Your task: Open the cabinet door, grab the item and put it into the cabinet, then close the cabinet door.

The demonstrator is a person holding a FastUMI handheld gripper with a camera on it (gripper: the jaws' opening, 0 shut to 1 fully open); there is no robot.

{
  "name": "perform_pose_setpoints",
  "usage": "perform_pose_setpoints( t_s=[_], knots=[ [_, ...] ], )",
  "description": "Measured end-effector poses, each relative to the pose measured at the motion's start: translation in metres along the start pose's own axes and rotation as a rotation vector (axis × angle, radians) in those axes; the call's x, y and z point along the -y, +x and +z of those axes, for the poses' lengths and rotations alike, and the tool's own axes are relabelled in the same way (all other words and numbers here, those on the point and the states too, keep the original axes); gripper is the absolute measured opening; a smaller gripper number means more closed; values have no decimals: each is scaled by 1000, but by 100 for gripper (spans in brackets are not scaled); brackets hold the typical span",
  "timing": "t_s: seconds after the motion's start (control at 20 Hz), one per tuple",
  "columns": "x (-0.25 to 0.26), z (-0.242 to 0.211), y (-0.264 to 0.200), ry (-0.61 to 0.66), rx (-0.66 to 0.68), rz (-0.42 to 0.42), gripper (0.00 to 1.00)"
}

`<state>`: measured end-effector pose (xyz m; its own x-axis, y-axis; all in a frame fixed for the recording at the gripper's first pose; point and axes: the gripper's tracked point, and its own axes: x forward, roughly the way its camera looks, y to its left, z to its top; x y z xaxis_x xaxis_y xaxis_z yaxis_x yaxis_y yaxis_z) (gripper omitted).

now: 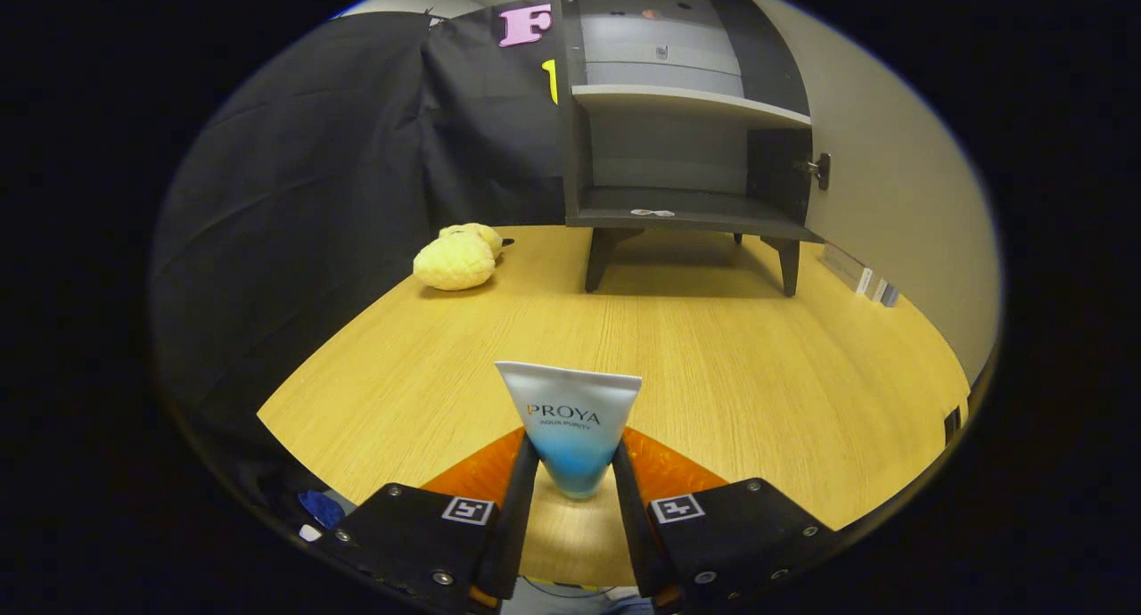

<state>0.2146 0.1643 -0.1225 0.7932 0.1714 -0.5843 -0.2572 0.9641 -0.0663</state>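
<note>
Now jaws clamped on tube (571,428); cabinet (677,116) beyond, door open, on wooden table (758,365).

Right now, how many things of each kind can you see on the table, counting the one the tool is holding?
Tubes: 1, the tube held between the fingers of the tool.
Yellow soft toys: 1, the toy left of the cabinet.
Cabinets: 1, the cabinet, door open, beyond the tube.
Total: 3 things on the table.
</note>
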Motion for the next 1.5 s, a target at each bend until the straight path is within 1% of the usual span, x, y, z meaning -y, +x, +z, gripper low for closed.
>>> perform_pose_setpoints(
  t_s=[0.15,0.35,0.7,0.85,1.1,1.5],
  knots=[
    [6,12,3,-5,36,-6,50],
    [11,30,6,18,77,-12,50],
    [26,76,14,-5,212,-21,50],
    [32,89,15,-6,230,-24,50],
    [36,110,19,31,255,-19,49],
    [41,149,26,49,334,-1,50]
  ],
)
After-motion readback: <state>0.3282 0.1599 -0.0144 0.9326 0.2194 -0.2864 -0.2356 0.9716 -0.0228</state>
